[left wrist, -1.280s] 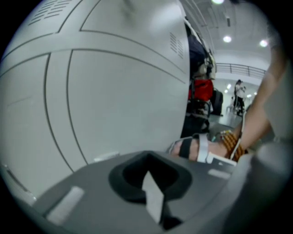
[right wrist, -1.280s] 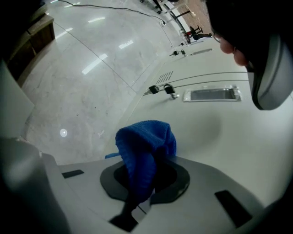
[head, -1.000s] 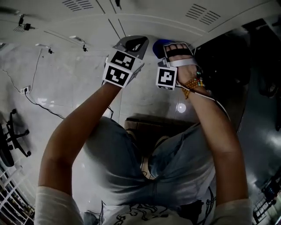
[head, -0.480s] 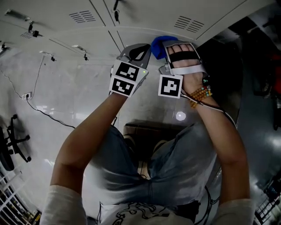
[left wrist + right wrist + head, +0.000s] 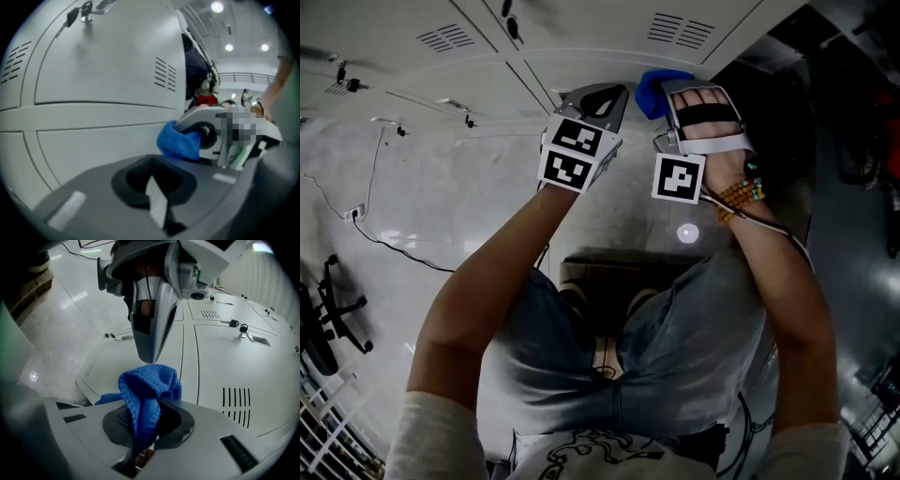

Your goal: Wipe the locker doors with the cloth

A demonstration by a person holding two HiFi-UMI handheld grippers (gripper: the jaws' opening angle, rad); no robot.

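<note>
My right gripper (image 5: 143,437) is shut on a bunched blue cloth (image 5: 149,392), which bulges out past the jaws against a pale grey locker door (image 5: 229,357). In the head view the cloth (image 5: 654,89) shows just beyond the right gripper (image 5: 675,94), at the lower edge of the locker bank (image 5: 581,37). My left gripper (image 5: 598,97) hovers close beside it on the left, jaws shut with nothing between them. From the left gripper view, the cloth (image 5: 179,140) sits to the right, pressed to the door (image 5: 103,65), and the left gripper (image 5: 154,199) points at the lower door.
Vent slots (image 5: 236,404) and small padlocks on hasps (image 5: 243,329) stick out from the doors. A dark open locker with hanging clothes (image 5: 825,103) lies to the right. Below are a glossy tiled floor (image 5: 422,187), a cable (image 5: 384,239) and an office chair (image 5: 323,309).
Both grippers have drifted slightly right along the locker's lower edge in the head view, taking the cloth with them. The view has shifted a little.
</note>
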